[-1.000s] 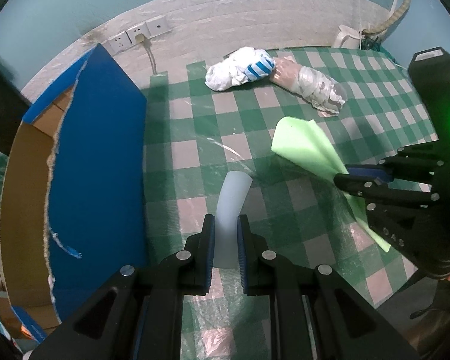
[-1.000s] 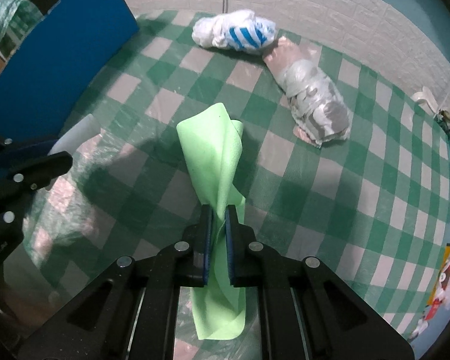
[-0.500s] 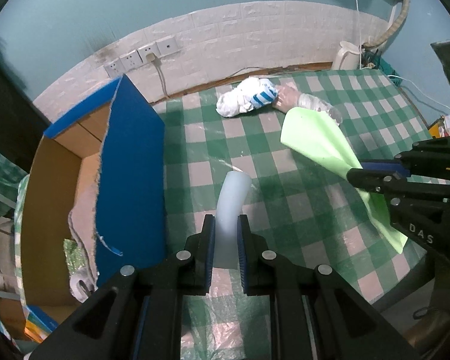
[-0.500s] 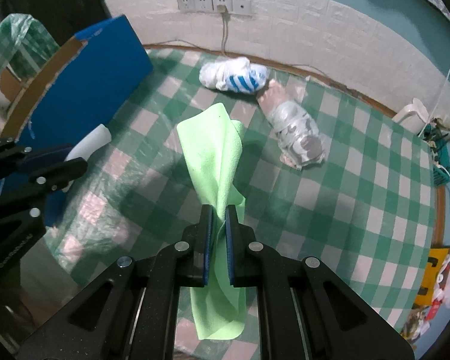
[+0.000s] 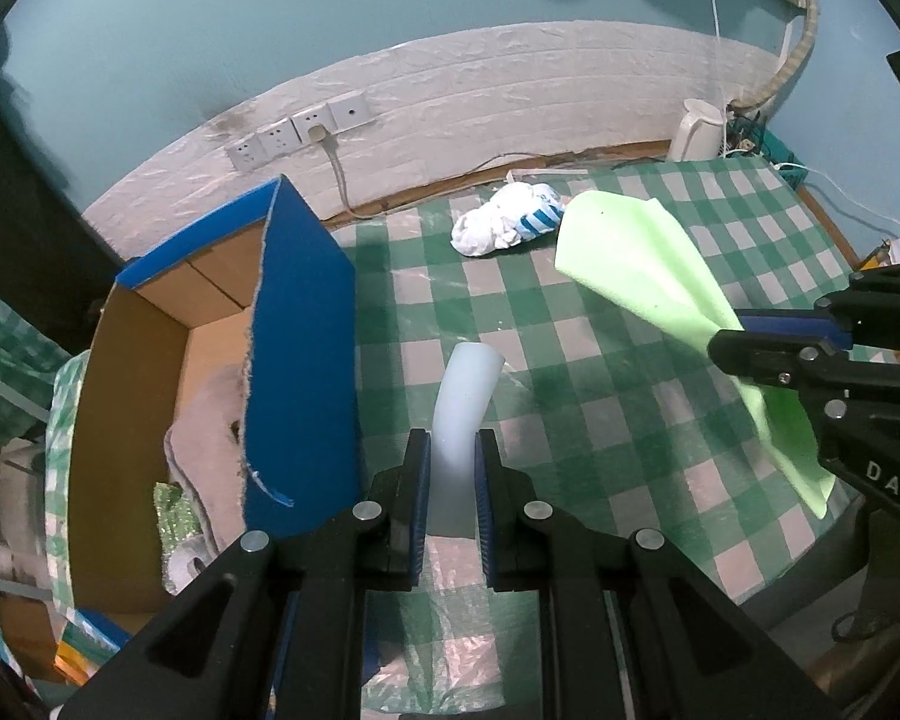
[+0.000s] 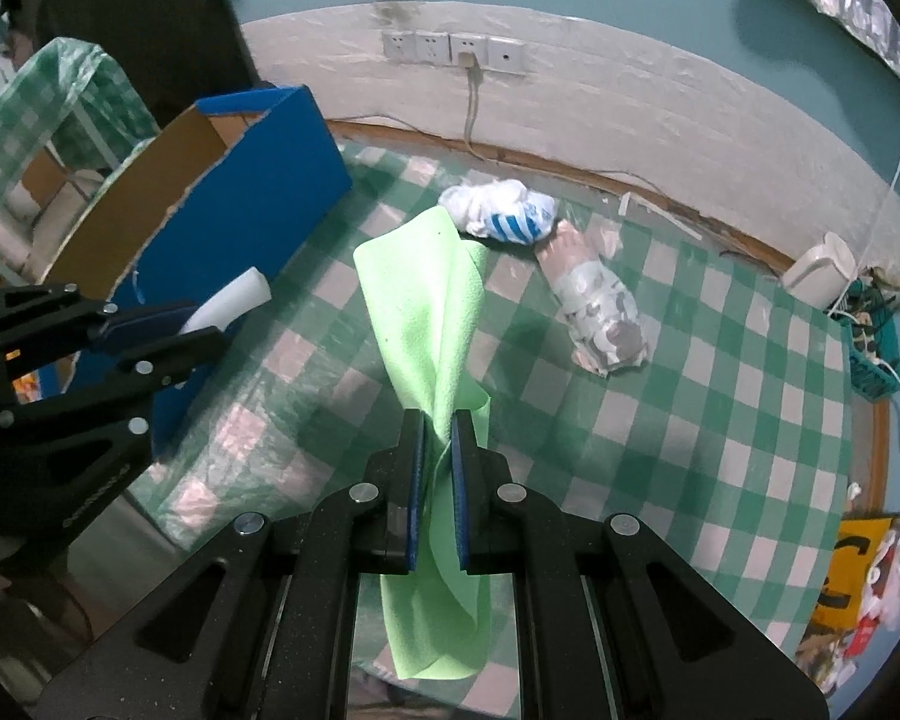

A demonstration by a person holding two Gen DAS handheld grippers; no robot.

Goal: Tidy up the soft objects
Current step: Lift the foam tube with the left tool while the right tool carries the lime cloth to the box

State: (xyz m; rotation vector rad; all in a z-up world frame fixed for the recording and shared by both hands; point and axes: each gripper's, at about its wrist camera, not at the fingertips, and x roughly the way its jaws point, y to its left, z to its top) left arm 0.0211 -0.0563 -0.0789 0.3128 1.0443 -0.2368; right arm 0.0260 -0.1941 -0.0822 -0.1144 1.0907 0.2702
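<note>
My left gripper is shut on a pale white foam strip and holds it above the checked table, just right of the blue cardboard box. My right gripper is shut on a light green cloth, which hangs above the table; it also shows in the left wrist view. The left gripper with the strip shows at the left of the right wrist view. A white and blue striped bundle and a plastic-wrapped roll lie at the far side of the table.
The box is open at the top, brown inside, with soft white things in it. The green checked tablecloth is covered with clear plastic. Wall sockets and a cable are behind; a white kettle stands far right.
Both grippers have risen and pulled back from the table, each still holding its object. The box interior and the wall have come into view.
</note>
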